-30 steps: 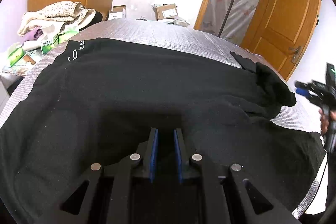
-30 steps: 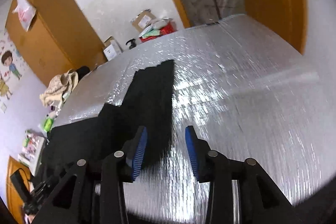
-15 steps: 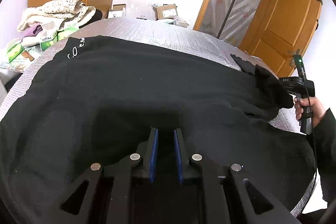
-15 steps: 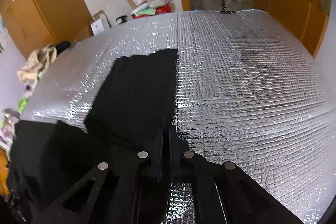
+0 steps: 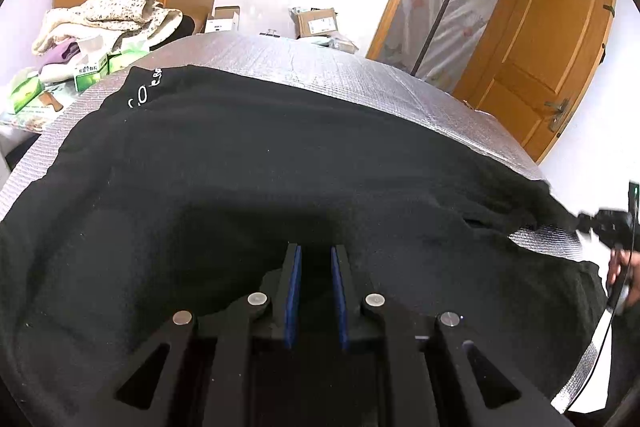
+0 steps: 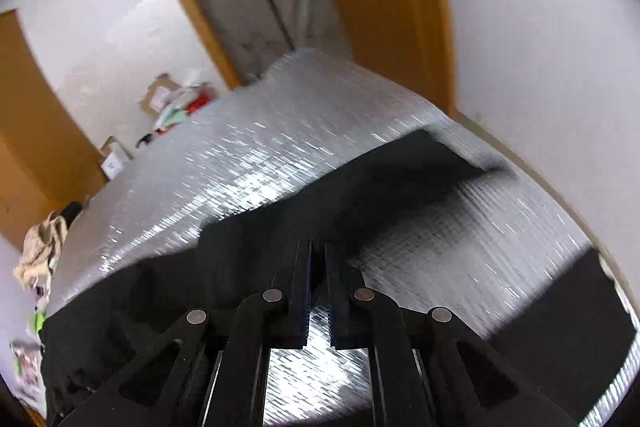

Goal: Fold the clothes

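Observation:
A black garment (image 5: 280,167) with small white lettering lies spread over a silver quilted cover (image 5: 320,67). My left gripper (image 5: 314,259) sits at its near hem, blue pads shut on a fold of the black cloth that bunches around the fingers. At the far right a hand (image 5: 624,267) holds my right gripper (image 5: 584,219), and the cloth is drawn to a taut point at its tips. In the right wrist view the right gripper (image 6: 318,247) pinches the edge of the black sleeve (image 6: 420,163). Its jaws are opening slightly, cloth still between the tips.
A heap of pale blankets (image 5: 108,15) and green tissue packs (image 5: 92,71) crowd the far left corner. Cardboard boxes (image 5: 316,21) stand behind the cover, and a wooden door (image 5: 552,59) is at the right. The cover's right edge (image 6: 520,163) drops off near the white wall.
The right gripper came in open, closed on the crumpled sleeve and pulled it out to the right, so the sleeve now lies stretched. The left gripper kept still on the hem.

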Action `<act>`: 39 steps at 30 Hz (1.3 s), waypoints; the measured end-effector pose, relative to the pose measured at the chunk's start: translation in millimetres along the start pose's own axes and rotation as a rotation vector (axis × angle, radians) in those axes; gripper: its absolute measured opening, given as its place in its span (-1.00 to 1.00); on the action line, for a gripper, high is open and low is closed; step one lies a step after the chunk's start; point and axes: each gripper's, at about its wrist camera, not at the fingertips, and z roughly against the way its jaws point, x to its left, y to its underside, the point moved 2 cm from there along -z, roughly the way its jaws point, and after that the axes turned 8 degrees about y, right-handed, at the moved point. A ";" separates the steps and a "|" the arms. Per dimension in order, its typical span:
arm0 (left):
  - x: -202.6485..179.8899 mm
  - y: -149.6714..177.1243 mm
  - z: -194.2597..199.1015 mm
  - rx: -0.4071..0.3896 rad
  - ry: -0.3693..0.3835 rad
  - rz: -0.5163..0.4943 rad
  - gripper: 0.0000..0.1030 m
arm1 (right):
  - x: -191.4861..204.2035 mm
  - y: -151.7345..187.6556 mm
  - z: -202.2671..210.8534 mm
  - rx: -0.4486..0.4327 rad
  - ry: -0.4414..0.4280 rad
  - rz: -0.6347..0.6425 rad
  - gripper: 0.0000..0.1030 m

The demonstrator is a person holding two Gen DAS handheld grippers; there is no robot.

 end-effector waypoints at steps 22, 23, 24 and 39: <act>-0.5 1.1 1.0 0.002 -0.009 -0.010 -0.70 | 36.7 -43.8 -81.6 0.030 0.131 0.285 -0.49; -1.0 1.2 0.9 0.002 -0.009 -0.010 -0.70 | 38.9 -49.1 -85.9 0.027 0.124 0.296 -0.48; -1.0 1.2 0.9 0.002 -0.008 -0.009 -0.70 | 40.9 -54.8 -90.4 0.026 0.113 0.308 -0.48; -3.2 1.2 0.6 0.002 -0.013 -0.013 -0.70 | -31.9 -35.7 -53.8 0.012 0.099 0.218 -0.48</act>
